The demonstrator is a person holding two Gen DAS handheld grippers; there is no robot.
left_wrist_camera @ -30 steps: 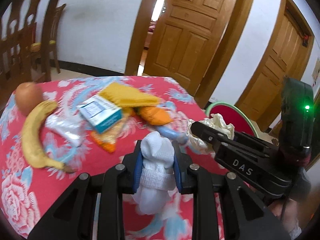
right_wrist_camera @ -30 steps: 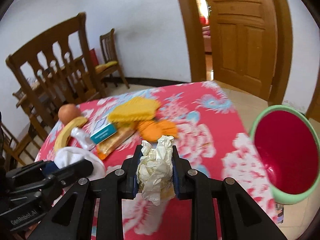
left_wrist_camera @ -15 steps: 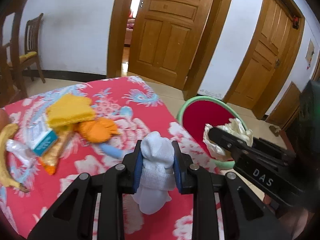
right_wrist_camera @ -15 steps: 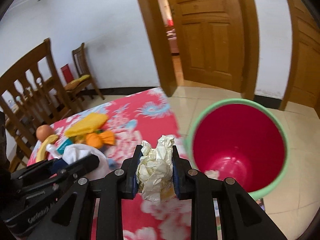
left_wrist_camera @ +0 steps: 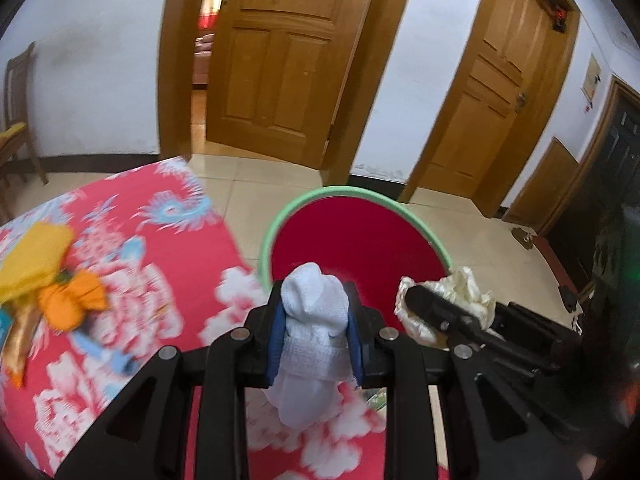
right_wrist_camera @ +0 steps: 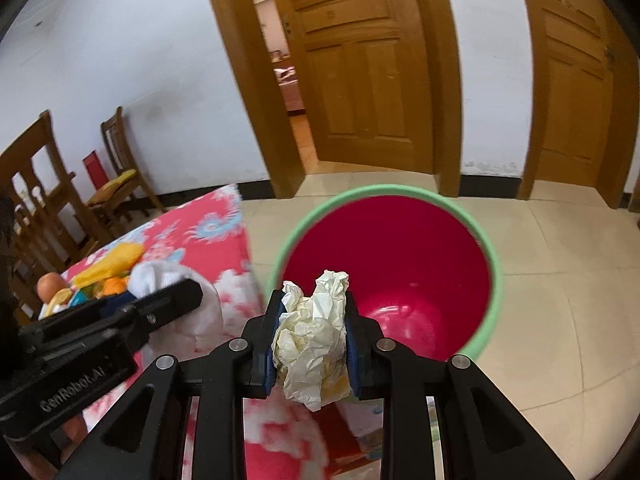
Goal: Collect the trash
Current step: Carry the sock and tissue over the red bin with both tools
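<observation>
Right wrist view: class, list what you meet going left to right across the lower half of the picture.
left gripper → white sock → crumpled paper held by the right gripper → red bin

The bin (right_wrist_camera: 490,292) stands open-mouthed on bare floor (right_wrist_camera: 560,264) just beside the table (right_wrist_camera: 224,240) edge; nothing covers its mouth, and clutter (left_wrist_camera: 60,292) lies well away.
</observation>
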